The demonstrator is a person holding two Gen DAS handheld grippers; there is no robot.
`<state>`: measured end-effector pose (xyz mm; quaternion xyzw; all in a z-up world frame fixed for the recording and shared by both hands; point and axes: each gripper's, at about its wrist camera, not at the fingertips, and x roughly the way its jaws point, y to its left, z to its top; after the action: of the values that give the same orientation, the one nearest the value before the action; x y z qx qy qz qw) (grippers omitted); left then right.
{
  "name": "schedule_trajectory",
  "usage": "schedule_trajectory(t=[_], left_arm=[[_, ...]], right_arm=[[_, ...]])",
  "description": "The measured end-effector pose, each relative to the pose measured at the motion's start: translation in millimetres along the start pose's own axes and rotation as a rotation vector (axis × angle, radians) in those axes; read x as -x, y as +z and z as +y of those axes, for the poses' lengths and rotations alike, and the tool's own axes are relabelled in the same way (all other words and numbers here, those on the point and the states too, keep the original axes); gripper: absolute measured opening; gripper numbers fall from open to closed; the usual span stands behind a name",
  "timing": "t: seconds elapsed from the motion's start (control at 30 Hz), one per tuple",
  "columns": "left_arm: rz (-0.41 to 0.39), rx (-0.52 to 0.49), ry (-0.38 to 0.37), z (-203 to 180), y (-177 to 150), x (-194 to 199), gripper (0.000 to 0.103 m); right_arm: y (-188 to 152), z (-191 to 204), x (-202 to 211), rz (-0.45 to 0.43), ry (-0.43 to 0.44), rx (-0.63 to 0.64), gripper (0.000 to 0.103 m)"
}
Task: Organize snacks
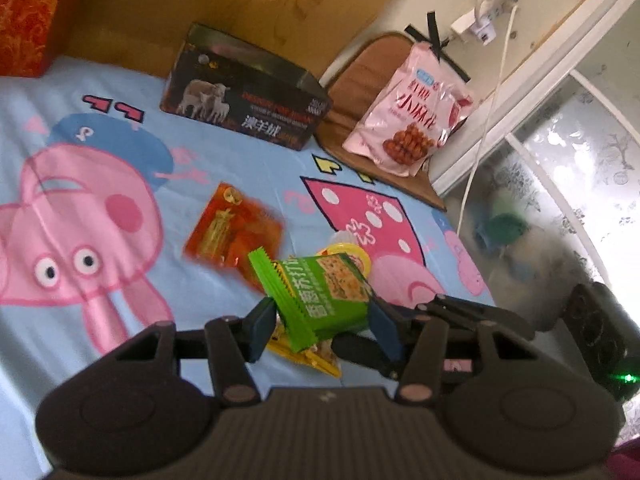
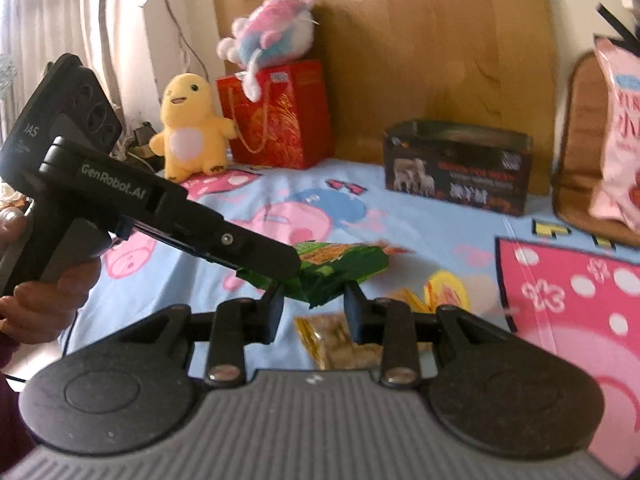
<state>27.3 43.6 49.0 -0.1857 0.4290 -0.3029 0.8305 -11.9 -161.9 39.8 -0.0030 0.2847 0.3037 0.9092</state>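
My left gripper [image 1: 320, 320] is shut on a green cracker packet [image 1: 320, 296] and holds it above the bed sheet. The same green packet [image 2: 340, 270] shows in the right wrist view, with my left gripper's body [image 2: 160, 216] coming in from the left. My right gripper [image 2: 314, 308] sits just below the packet with its jaws apart, and I cannot tell if they touch it. A yellow snack packet [image 2: 332, 340] lies under it on the sheet. An orange-red packet [image 1: 236, 232] lies further out. A dark open box [image 1: 244, 92] stands at the back.
A large pink snack bag [image 1: 408, 116] leans on a brown cushion [image 1: 360, 80] at the back right. A red gift bag [image 2: 280, 116], a yellow plush [image 2: 192, 128] and a pink-blue plush [image 2: 268, 32] stand at the back left. A yellow-lidded cup [image 1: 348, 252] sits behind the packet.
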Motion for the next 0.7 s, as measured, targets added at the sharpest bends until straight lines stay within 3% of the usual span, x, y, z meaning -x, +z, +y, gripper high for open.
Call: schedule_trajectory(t=[0.07,0.2,0.33,0.57,0.7], left_arm=[[0.022,-0.004,-0.001,-2,0,-8,0.061],[0.029,-0.009,0.011,-3,1,-16,0.06],[-0.021,-0.038,0.013,-11,20,-6,0.06],[-0.124,-0.162,0.068,-40,105,-15,0.06],[-0.119,-0.15,0.025,-41,162,-55,0.06]], right_arm=[[-3,-4,-2,0.023,-0.009,0.008,0.036],[-10,-10,-6,0.051,-0.004,-0.022,0.037],[-3,-9,0,-0.009,-0.01,-0.008,0.036],[50,-34,-10,-0.162,-0.057,0.034,0.036],[87,-66,-37,-0.214,-0.064,0.031,0.035]])
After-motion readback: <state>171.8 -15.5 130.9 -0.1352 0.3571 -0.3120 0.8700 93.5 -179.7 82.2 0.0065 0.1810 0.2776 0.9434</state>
